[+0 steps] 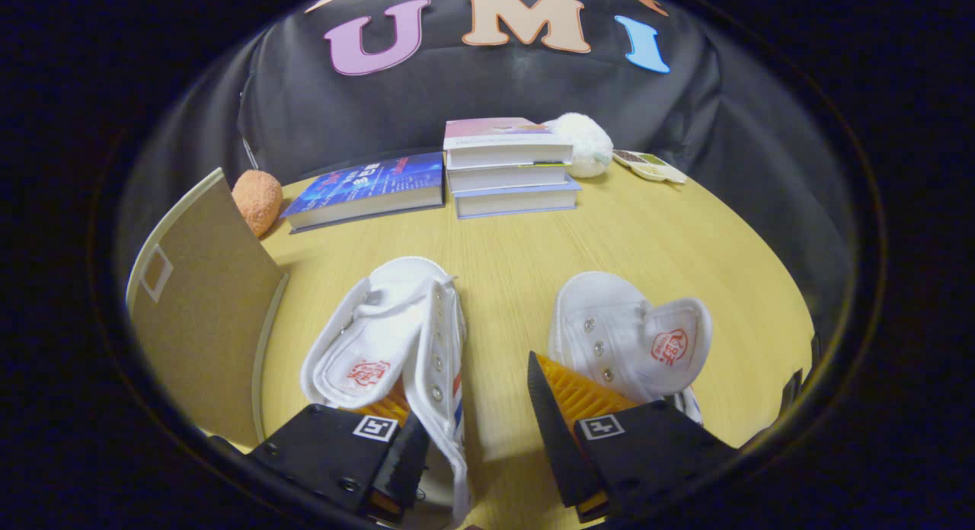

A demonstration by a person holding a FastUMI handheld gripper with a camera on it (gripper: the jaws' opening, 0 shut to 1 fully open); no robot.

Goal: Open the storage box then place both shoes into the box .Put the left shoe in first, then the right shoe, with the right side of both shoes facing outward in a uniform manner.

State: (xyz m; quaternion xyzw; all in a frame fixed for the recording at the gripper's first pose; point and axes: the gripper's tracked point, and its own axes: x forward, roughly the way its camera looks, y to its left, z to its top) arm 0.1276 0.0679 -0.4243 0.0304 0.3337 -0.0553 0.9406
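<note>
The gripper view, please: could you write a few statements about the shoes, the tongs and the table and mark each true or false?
1. The tongs are open. True.
2. Both shoes are already inside the storage box. False: the left-hand shoe and the right-hand shoe lie on the table.
3. One finger sits inside the left-hand shoe's opening, against its side wall. True.
4. The stack of books lies between the two shoes. False: it lies beyond them, near the booth wall.
5. An orange ball lies beside the blue book. True.
</note>
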